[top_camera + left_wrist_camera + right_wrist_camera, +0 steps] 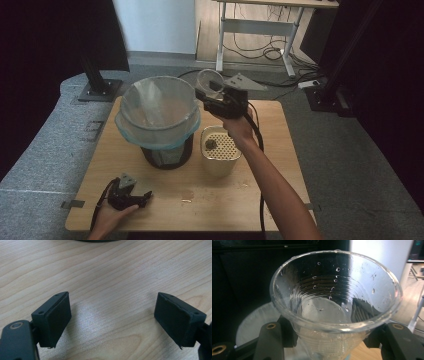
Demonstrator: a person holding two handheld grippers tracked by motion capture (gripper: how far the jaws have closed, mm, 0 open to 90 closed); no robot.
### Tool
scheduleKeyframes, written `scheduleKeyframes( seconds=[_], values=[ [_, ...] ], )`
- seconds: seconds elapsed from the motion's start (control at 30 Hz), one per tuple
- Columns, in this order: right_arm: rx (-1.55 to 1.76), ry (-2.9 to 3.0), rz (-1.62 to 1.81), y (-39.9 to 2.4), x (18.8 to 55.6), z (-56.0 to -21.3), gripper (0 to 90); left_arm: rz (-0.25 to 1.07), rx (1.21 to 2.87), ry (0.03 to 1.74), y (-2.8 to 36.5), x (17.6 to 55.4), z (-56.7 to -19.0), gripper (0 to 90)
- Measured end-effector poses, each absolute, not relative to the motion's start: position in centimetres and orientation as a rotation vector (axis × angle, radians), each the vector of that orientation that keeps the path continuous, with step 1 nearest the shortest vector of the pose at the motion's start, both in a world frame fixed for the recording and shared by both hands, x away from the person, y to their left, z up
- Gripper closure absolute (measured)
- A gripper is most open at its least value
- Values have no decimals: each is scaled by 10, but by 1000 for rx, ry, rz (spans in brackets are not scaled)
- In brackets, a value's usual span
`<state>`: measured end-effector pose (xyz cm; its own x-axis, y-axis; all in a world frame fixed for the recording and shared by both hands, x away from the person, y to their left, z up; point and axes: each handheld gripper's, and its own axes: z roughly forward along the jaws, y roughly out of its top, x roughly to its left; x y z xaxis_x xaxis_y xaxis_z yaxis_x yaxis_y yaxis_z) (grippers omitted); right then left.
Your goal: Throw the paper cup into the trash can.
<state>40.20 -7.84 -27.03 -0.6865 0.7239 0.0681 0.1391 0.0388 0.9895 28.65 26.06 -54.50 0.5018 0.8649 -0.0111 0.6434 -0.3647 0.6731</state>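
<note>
My right gripper [214, 95] is raised beside the rim of the bin [159, 117], shut on a clear plastic cup [209, 80]. In the right gripper view the cup [337, 297] stands upright between the two black jaws, wet with droplets inside, and its gripper [332, 340] pinches the lower ribbed part. The bin is a black mesh basket lined with a clear bluish bag. My left gripper [142, 197] rests on the table near the front left edge. In the left gripper view its gripper [112, 317] stands wide open over bare wood, with nothing between the pads.
A cream perforated container [220, 147] with a small dark lump inside stands right of the bin, under my right forearm. The wooden table [265, 190] is small. Behind it are a white desk frame [260, 30], floor cables and black stands at both sides.
</note>
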Motion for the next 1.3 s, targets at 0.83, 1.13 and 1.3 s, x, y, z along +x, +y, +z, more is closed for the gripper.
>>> scheduleKeyframes(
  seconds=[0.83,1.13,1.3],
  values=[
    [930,2146,1466,37,463,-272,116,462,2133,1221,261,286,-545,134],
    [887,2070,1556,-2,445,-277,152,463,2133,1220,260,285,-545,131],
    [863,2033,1591,-24,433,-285,168,464,2132,1220,260,285,-545,129]
  ],
)
